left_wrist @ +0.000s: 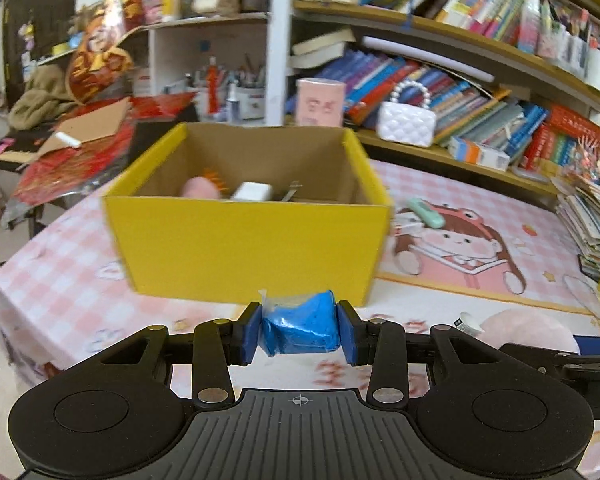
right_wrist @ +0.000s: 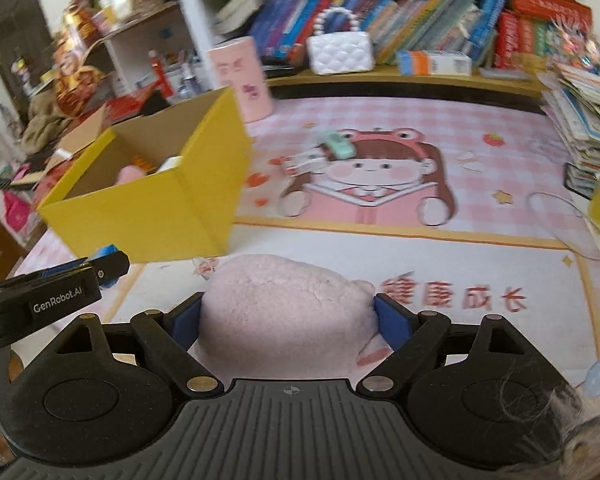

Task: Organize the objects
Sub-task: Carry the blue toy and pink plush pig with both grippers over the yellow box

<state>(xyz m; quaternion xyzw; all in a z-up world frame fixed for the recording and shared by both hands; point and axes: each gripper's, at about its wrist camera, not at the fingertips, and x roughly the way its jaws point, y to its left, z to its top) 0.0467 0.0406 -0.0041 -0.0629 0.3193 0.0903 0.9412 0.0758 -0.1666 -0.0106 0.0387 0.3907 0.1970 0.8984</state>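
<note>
Risk sits with the plush [right_wrist: 288,312]: soft and wide, it bulges past the right gripper [right_wrist: 288,316] clamped on it, and could snag the box [right_wrist: 148,216] rim at ten o'clock or slip out. The left gripper [left_wrist: 300,330] pinches a blue packet [left_wrist: 302,328] just short of the box wall at twelve o'clock. Only the left view shows the box contents clearly; only the right shows the plush whole.

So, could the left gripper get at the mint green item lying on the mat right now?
Probably not: the left gripper is shut on a blue packet, and the yellow box stands partly between it and the mint green item.
</note>
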